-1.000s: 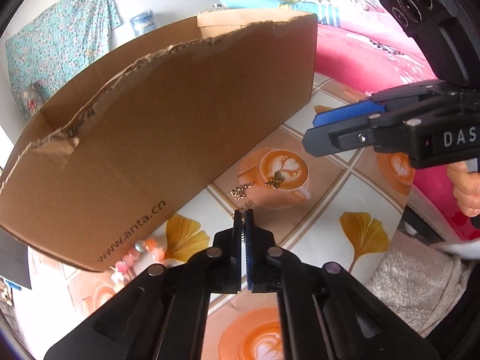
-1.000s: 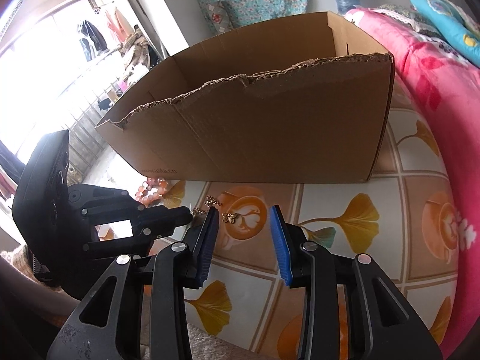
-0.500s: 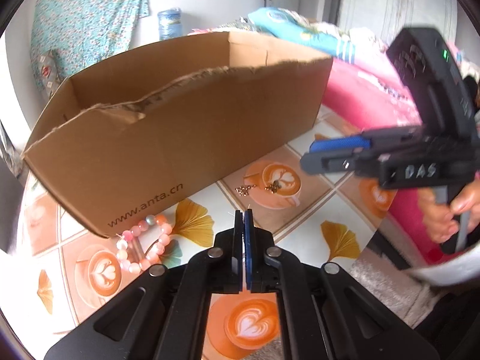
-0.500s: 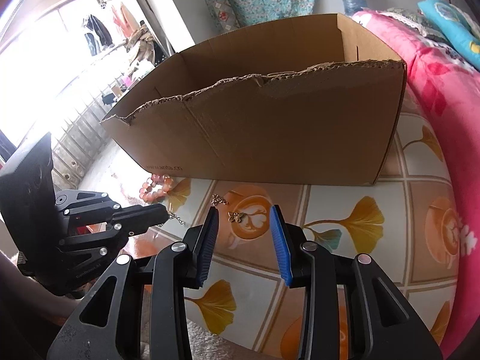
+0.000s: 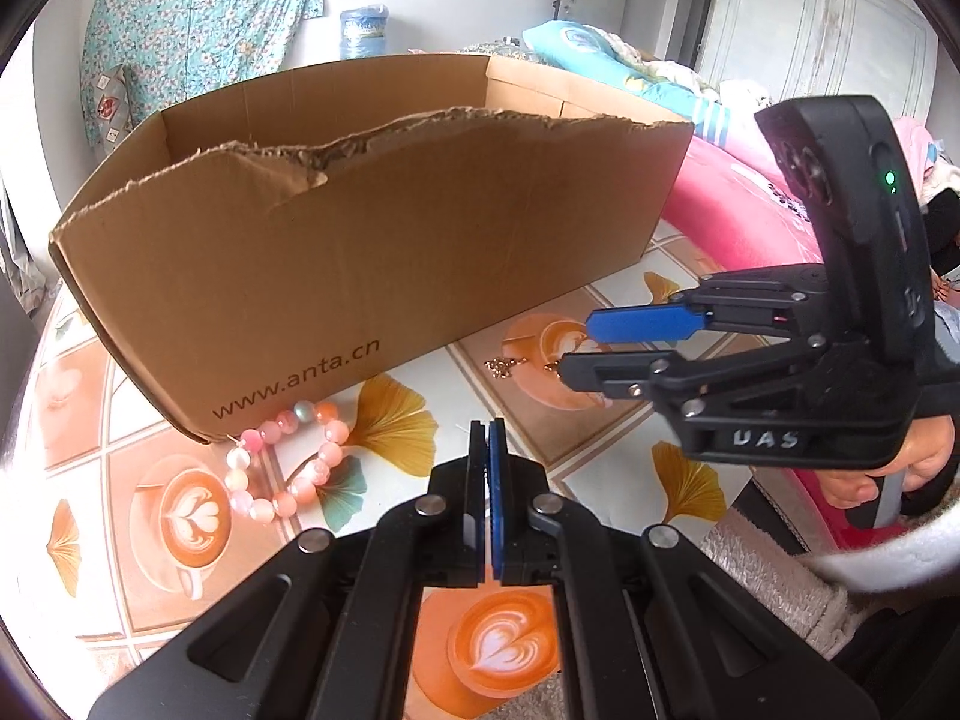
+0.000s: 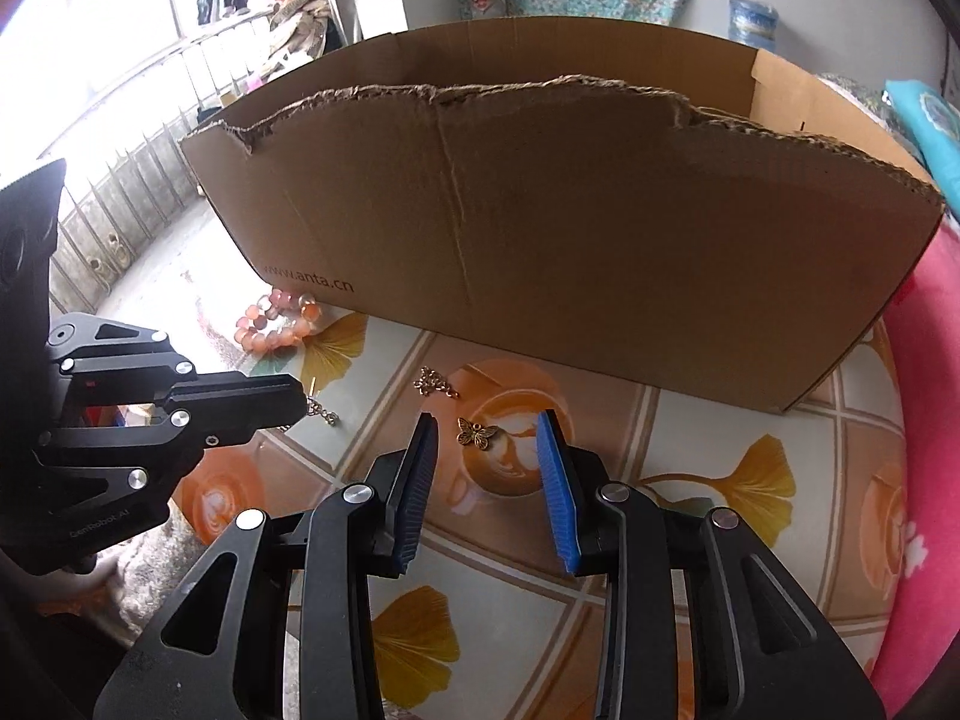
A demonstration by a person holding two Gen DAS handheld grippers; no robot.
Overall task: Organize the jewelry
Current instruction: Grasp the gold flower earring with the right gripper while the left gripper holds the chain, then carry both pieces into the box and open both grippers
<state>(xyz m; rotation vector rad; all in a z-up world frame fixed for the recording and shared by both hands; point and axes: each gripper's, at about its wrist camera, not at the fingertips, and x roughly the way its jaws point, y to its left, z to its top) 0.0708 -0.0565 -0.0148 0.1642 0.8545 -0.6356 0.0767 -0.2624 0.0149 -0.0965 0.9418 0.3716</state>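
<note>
A gold butterfly charm lies on the patterned tablecloth, between the fingertips of my right gripper, whose jaws are closing without touching it. A small gold chain cluster lies just beyond it, also seen as the chain cluster in the left wrist view. My left gripper is shut; from its tip a short piece of gold chain hangs. The right gripper hovers low over the charm, which it hides in that view. A pink bead bracelet lies against the cardboard box.
The open, torn-rimmed box stands right behind the jewelry. A pink blanket borders the table on the right. A fluffy grey cloth lies at the near table edge. A hand holds the right gripper.
My right gripper has moved forward and down around the butterfly charm, and its jaws have narrowed a little. Both wrist views have rolled. The left gripper stays shut and has drawn back from the chain cluster.
</note>
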